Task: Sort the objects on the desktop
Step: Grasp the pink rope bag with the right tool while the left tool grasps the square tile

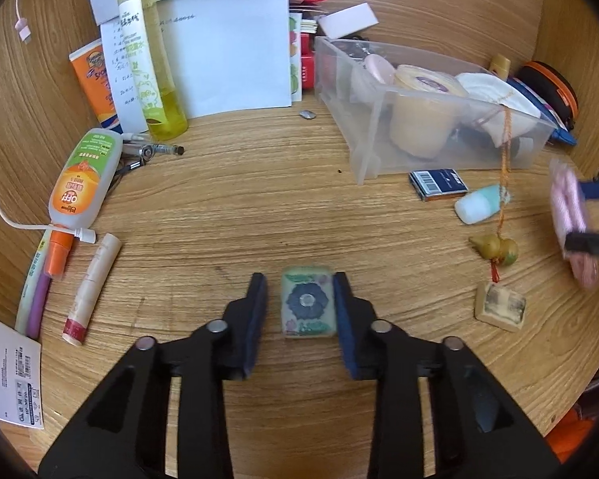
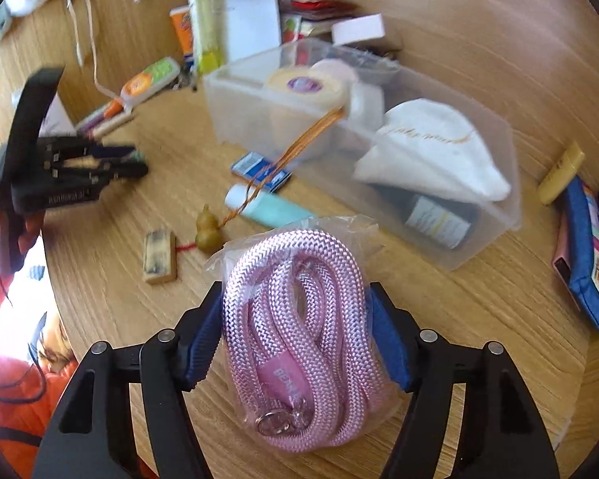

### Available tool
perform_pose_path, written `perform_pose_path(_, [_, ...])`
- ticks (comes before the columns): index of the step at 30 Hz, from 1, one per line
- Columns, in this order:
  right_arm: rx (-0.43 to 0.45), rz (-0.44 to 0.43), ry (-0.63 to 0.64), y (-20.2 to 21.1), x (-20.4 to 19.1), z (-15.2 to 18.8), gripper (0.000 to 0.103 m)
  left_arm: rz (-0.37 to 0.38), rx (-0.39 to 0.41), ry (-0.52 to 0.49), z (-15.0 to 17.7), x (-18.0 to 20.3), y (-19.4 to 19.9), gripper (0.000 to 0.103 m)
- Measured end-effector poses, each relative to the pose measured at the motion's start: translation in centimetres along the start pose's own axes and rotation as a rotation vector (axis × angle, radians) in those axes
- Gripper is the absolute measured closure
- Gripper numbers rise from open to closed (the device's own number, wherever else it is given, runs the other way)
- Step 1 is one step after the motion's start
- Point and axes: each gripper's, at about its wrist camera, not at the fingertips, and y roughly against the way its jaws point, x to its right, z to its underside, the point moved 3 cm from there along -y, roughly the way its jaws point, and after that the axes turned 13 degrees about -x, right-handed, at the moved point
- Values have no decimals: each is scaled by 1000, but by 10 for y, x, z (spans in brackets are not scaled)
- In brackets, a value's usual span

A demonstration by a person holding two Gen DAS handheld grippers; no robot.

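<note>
A pale green tile with a dark blue flower (image 1: 308, 305) lies flat on the wooden desk between the fingers of my left gripper (image 1: 299, 279). The right pad (image 1: 341, 319) sits against its side, while a thin strip of wood shows between the tile and the left pad (image 1: 257, 319). My right gripper (image 2: 295, 303) is shut on a coiled pink rope in a clear plastic bag (image 2: 299, 331), both blue pads pressing the bag's sides. It also shows blurred at the right edge of the left wrist view, as the pink rope bag (image 1: 567, 215).
A clear plastic bin (image 1: 379, 119) full of jars and cloth stands behind. Near it lie a gourd charm on an orange cord (image 1: 495, 249), a second tile (image 1: 499, 307), a teal tube (image 1: 479, 203) and a blue box (image 1: 439, 185). Bottles, a lip balm (image 1: 92, 287) and papers crowd the left.
</note>
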Motion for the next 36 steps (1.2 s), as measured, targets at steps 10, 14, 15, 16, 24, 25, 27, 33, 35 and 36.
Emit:
perform_pose_path(10, [111, 7, -94, 26, 8, -11, 38, 23, 64, 28, -3, 5, 21, 85])
perform_pose_path(14, [158, 0, -128, 40, 15, -13, 38, 29, 90, 18, -7, 10, 31, 90])
perform_pose_path(15, [171, 0, -134, 43, 17, -14, 38, 30, 93, 15, -8, 11, 32, 90])
perform_pose_path(16, [184, -3, -136, 46, 18, -14, 39, 30, 98, 11, -8, 12, 33, 90])
perform_pose_path(24, [243, -3, -149, 61, 20, -13, 39, 19, 100, 25, -1, 2, 37, 62])
perform_pose_path(25, [251, -2, -152, 64, 20, -13, 39, 19, 100, 25, 0, 2, 36, 51])
perform_pose_path(27, [266, -7, -153, 68, 22, -14, 39, 16, 88, 11, 3, 4, 32, 49])
perform_pose_path(33, [335, 15, -165, 90, 27, -19, 39, 63, -31, -12, 0, 11, 9, 49])
perform_pose_path(35, [357, 40, -165, 96, 29, -21, 39, 43, -35, -15, -1, 13, 6, 52])
perform_pose_path(36, [365, 59, -168, 100, 31, -23, 39, 39, -36, -16, -1, 13, 5, 55])
